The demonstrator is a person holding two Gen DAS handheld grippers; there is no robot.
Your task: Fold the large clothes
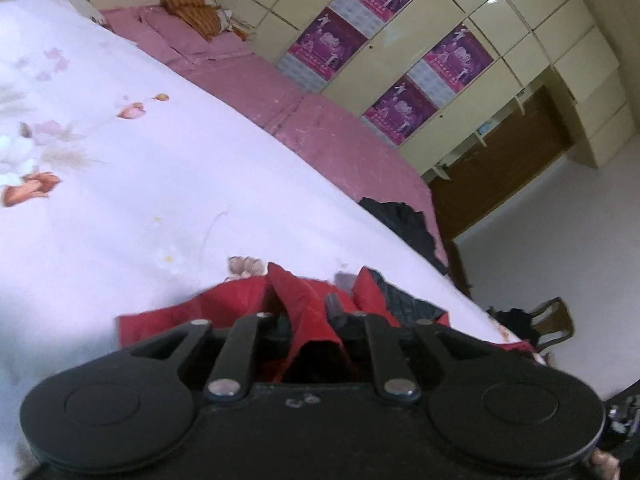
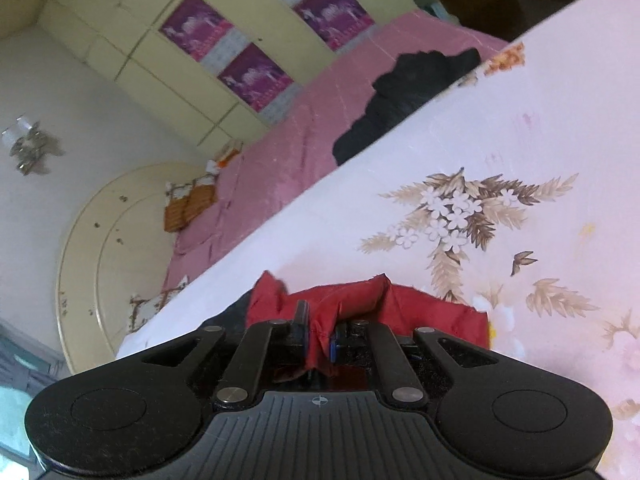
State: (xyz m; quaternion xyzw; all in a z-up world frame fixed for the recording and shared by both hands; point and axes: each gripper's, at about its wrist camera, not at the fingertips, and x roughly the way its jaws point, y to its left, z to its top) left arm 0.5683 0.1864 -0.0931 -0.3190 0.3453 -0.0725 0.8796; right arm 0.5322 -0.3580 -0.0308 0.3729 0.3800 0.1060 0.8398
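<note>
The red garment is lying bunched at the near edge of a bed, low in the middle of both frames, on a white floral sheet. Its red cloth is looking thin and creased, rising in sharp folds, and a dark quilted lining is showing at its right side in the left wrist view.

In that view the left hand-held gripper is pinching a raised ridge of the red cloth, with the fabric running down between its narrowly parted jaws. A pink bedspread is lying beyond the sheet, a black garment is sitting on it at centre right, and cream wardrobe doors with purple posters are filling the upper right.

In the right wrist view the right hand-held gripper is nipping a fold of the same red garment, its jaws nearly pressed together with the cloth between its blue-edged pads.

Only the left wrist view is showing the dark lining, a wooden chair at lower right and a brown door. Only the right wrist view is showing a rounded cream headboard at lower left, a wall lamp at far left, and a large brown leaf print on the sheet.
</note>
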